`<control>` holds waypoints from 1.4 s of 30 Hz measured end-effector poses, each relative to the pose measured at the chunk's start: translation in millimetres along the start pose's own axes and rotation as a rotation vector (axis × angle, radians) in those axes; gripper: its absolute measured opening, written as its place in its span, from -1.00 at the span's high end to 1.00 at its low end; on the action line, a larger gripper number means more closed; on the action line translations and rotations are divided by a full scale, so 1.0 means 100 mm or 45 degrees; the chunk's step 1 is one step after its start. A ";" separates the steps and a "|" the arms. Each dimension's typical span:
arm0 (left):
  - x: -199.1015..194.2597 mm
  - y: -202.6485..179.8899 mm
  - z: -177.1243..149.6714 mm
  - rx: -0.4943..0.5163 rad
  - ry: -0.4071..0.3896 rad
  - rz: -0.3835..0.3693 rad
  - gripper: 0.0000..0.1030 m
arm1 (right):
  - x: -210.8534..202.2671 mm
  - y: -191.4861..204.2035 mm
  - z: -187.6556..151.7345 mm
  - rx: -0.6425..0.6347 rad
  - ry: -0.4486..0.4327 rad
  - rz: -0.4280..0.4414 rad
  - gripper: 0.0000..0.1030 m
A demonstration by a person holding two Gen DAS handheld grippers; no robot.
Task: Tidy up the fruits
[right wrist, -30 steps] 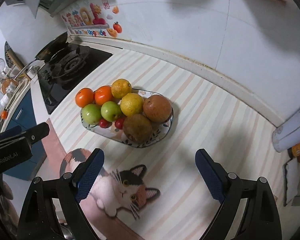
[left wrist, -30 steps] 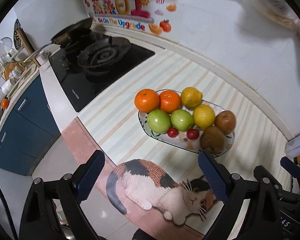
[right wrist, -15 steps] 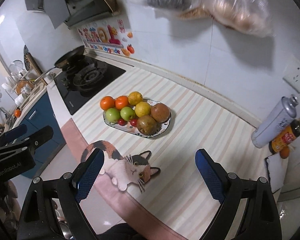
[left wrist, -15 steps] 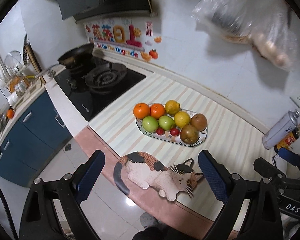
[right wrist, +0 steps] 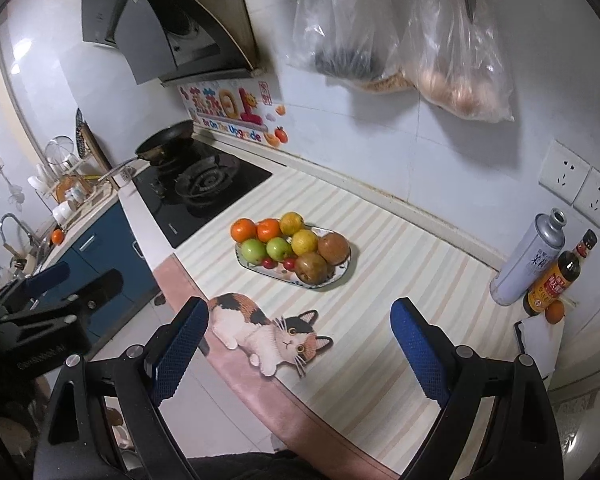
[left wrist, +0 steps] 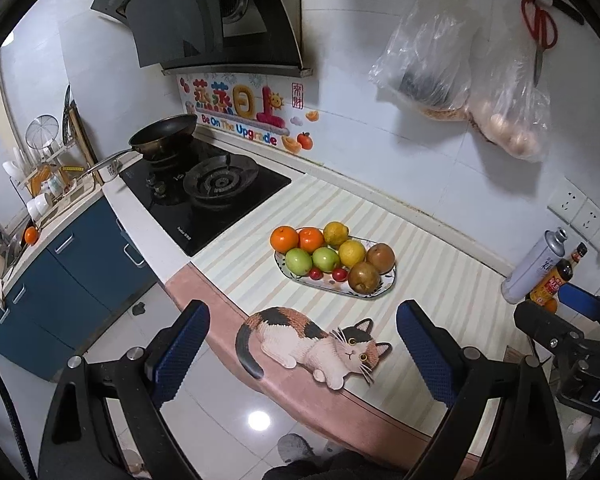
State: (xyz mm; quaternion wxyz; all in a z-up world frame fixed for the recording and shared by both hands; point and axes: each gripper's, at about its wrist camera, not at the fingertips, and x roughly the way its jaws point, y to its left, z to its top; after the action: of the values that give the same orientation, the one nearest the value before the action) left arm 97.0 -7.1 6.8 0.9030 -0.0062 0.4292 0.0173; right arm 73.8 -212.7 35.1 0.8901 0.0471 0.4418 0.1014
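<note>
Left gripper: jaws spread wide, blue pads facing each other, nothing between them and nothing touched. It hangs above the counter's front edge, angled down; between the pads the view shows the cat print on the mat and bare floor tile.

Right gripper: jaws likewise spread wide, empty, touching nothing. It hangs over the striped mat, the cat print just left of centre between its fingers. Each gripper shows at the edge of the other's view, side by side and apart.

Fruit plate: an oval patterned plate on the striped mat, beyond the cat print, well apart from both grippers. Fruit sits on it grouped by kind:
- two oranges, far left end, touching each other
- two lemons, behind and right of the oranges
- two green apples, in front of the oranges
- two small red fruits, front rim, kind unclear
- two brown round fruits, right end, possibly pears or kiwis; cannot tell

Surroundings: black gas hob left of the mat with a frying pan on the rear burner; range hood above. Gas canister and a dark sauce bottle stand together at the mat's right end, a small orange fruit just in front of the bottle. Two clear plastic bags hang on the wall tile, red-handled scissors beside them.
</note>
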 end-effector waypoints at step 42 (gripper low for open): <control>1.42 -0.02 0.43 0.026 0.159 0.059 -0.90 | 1.60 -0.31 0.52 0.089 0.144 -0.158 -0.94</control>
State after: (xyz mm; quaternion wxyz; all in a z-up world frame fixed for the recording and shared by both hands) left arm 219.7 -4.2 -76.3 0.8738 0.0119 0.4850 0.0335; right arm 214.0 -206.9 -63.5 0.8662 0.0449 0.4966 0.0330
